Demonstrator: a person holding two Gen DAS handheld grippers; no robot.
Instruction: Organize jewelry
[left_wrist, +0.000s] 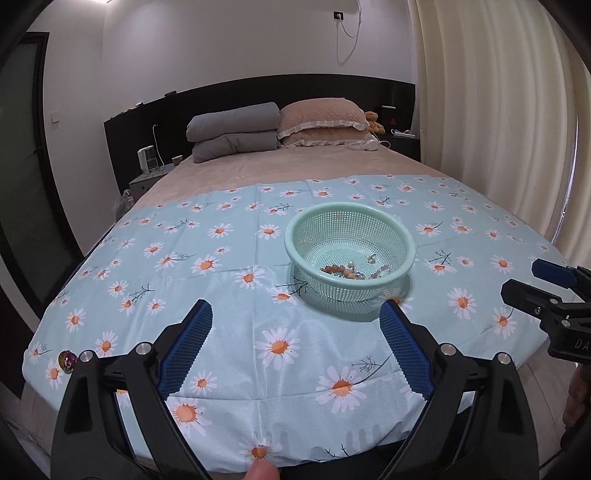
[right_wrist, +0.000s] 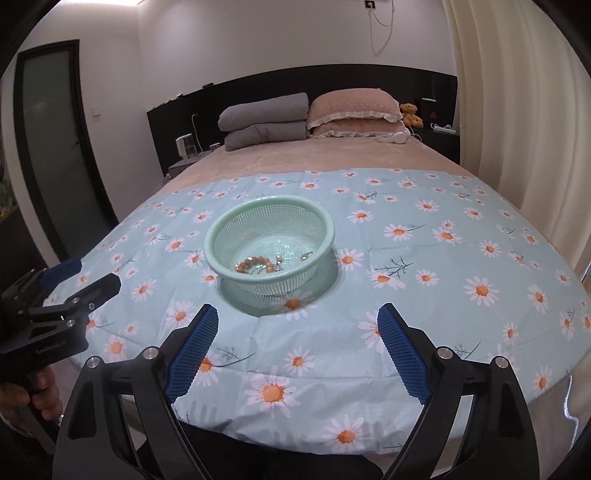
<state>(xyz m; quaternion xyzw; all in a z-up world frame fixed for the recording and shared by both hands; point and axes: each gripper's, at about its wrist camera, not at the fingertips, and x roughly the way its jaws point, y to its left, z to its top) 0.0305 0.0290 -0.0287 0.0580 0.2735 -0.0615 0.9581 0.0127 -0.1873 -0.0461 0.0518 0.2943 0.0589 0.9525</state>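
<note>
Your left gripper (left_wrist: 295, 306), jaws wide and empty, has the stray jewel (left_wrist: 67, 357) at lower left, the basket (left_wrist: 350, 226) up-right; right gripper (right_wrist: 297, 310) likewise open.

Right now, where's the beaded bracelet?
The beaded bracelet lies on the floor of the green mesh basket on the daisy cloth, ahead of both open grippers.

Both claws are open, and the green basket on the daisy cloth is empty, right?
Not quite. Both claws, left and right, are open, but the green basket on the daisy cloth holds a bead bracelet and other small pieces, as the right wrist view shows.
</note>
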